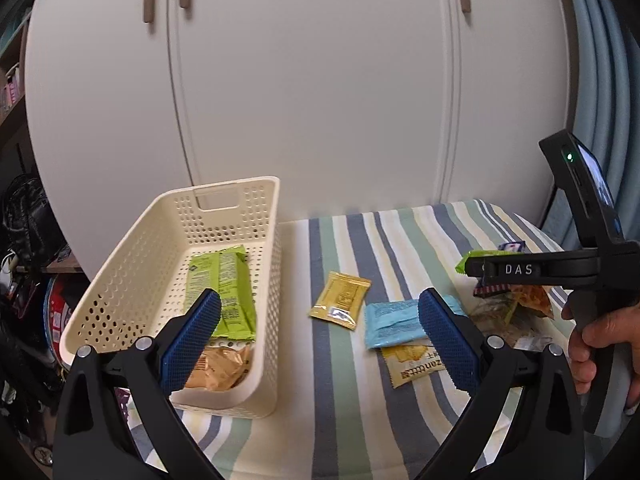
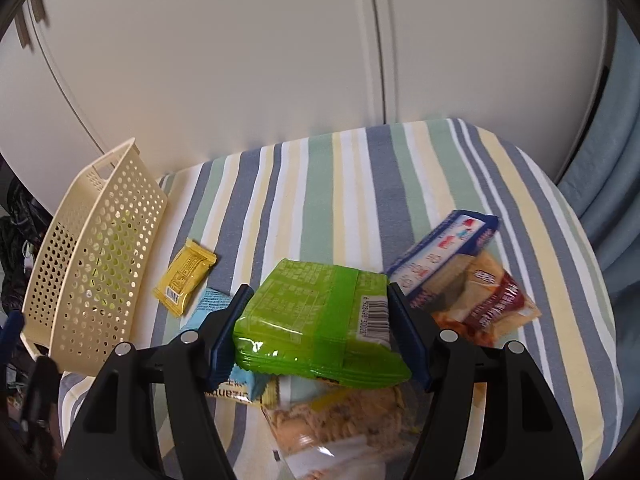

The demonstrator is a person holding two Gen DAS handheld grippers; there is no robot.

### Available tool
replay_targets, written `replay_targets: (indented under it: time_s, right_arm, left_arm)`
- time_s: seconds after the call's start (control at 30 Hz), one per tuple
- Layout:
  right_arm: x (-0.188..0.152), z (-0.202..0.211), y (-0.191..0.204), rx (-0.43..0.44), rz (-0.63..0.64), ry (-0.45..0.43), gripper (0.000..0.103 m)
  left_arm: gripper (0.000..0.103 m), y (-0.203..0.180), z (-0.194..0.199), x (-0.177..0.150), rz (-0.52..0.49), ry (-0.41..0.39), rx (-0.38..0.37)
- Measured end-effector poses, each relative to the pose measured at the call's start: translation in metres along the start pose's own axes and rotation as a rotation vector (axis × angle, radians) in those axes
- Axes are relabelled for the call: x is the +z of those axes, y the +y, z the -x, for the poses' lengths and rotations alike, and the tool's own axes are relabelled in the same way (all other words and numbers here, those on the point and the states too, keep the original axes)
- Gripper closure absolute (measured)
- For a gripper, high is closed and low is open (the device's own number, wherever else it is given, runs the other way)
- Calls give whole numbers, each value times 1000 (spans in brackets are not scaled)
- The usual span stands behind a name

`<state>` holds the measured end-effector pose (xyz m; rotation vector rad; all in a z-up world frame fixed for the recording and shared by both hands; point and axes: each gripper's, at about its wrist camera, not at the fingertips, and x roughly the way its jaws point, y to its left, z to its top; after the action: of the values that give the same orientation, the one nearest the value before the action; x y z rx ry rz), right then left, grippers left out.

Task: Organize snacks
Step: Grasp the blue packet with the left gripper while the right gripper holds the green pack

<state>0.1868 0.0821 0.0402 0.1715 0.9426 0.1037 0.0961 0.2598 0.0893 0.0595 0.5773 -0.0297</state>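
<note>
Right gripper (image 2: 318, 328) clamps the green packet (image 2: 320, 320), left gripper (image 1: 320, 332) gapes empty; lift clear, then swing toward the basket (image 2: 92, 264) at 9 o'clock.

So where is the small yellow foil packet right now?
The small yellow foil packet lies flat on the striped cloth, between the cream perforated basket and the light blue packet.

Plastic, foil and cloth

The green packet (image 2: 320, 328) was glossy foil; the basket (image 1: 256, 368) matt perforated plastic; the cloth (image 2: 360, 184) woven.

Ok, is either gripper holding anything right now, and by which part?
The right gripper clamps the green snack packet across its width, one finger on each side edge. The left gripper is open and holds nothing.
</note>
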Motion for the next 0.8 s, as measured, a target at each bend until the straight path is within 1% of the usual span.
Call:
replay_targets:
  time_s: [0.2, 0.27, 0.4, 0.47, 0.57, 0.63, 0.8]
  right_arm:
    - [-6, 15, -34, 13, -58, -43, 36]
    - [-8, 22, -43, 4, -73, -61, 36]
    - [-17, 28, -65, -2, -114, -79, 36]
    - [-23, 27, -74, -1, -134, -75, 36]
    - [-29, 24, -85, 5, -161, -69, 36]
    - [-31, 23, -90, 11, -173, -70, 36]
    - [-34, 25, -100, 27, -194, -76, 36]
  left_arm:
    - [3, -23, -8, -1, -49, 41, -96]
    - [3, -26, -13, 0, -34, 71, -153]
    - [3, -32, -32, 3, 34, 167, -312]
    - [3, -36, -47, 2, 47, 212, -357]
    - [3, -45, -67, 1, 44, 274, -372]
    - [3, -51, -81, 1, 42, 314, -368]
    - [3, -55, -119, -3, 79, 422, -395]
